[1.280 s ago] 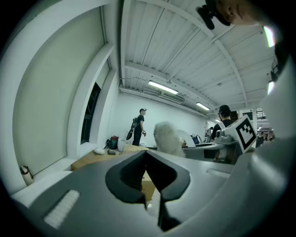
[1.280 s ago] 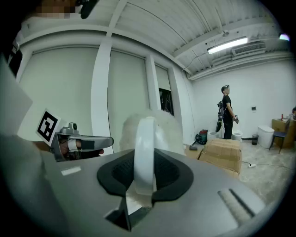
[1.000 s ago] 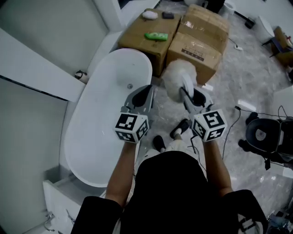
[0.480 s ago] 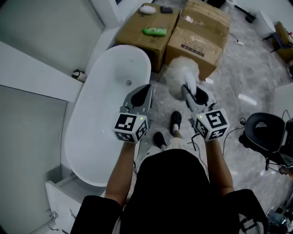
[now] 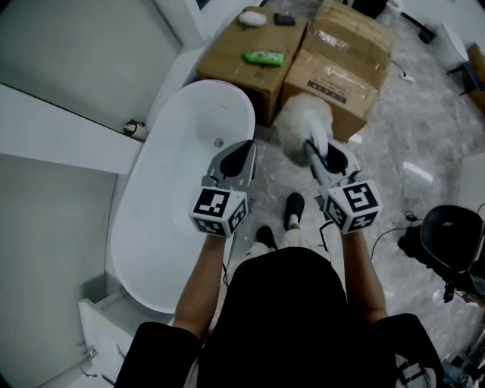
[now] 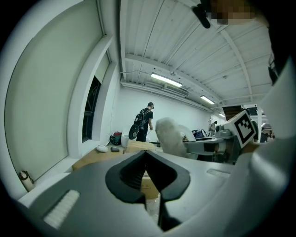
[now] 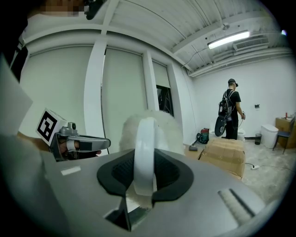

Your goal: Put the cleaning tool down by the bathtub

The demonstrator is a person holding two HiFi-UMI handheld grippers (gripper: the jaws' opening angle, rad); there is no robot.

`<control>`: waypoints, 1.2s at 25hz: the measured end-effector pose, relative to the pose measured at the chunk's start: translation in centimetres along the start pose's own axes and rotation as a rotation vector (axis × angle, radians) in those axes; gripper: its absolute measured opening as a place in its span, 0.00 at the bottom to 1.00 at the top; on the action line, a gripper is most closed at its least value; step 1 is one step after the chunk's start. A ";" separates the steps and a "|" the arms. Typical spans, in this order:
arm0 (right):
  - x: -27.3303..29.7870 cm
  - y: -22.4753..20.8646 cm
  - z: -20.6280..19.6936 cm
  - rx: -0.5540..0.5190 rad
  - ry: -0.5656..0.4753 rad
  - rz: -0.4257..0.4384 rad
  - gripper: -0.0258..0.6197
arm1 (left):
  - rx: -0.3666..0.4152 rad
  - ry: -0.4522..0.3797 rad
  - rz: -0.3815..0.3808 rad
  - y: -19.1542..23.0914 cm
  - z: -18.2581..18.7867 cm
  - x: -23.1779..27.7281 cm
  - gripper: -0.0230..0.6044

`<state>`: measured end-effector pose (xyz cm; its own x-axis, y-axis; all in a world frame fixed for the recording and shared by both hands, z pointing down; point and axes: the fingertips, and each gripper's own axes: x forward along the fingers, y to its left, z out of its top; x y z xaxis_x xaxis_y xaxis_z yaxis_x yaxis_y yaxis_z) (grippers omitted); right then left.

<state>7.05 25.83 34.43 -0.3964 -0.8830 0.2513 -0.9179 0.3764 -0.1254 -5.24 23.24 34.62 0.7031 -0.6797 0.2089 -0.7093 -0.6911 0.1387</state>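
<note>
Carrying cleaning tool [image 5: 303, 125] in right gripper [image 5: 326, 154], jaws clamping its white handle; left gripper [image 5: 236, 160] closed, empty. Next: lowering onto floor [image 5: 394, 144] beside bathtub [image 5: 173, 208] rim.

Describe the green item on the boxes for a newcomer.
Past the white oval bathtub stand brown cardboard boxes. On the left box lies the flat green packet, the only green thing beside a white lump and a small dark object.

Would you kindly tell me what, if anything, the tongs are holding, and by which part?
The right tongs grip the fluffy white brush by its white handle; the left tongs are shut and hold nothing.
</note>
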 end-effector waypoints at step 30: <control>9.1 -15.0 2.3 0.082 0.020 0.153 0.18 | -0.024 0.020 0.168 2.9 2.3 14.8 0.04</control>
<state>17.25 11.55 36.41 -0.5320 -0.8113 0.2425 -0.8430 0.4806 -0.2416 3.23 10.55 35.87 0.5738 -0.7800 0.2499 -0.8178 -0.5621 0.1234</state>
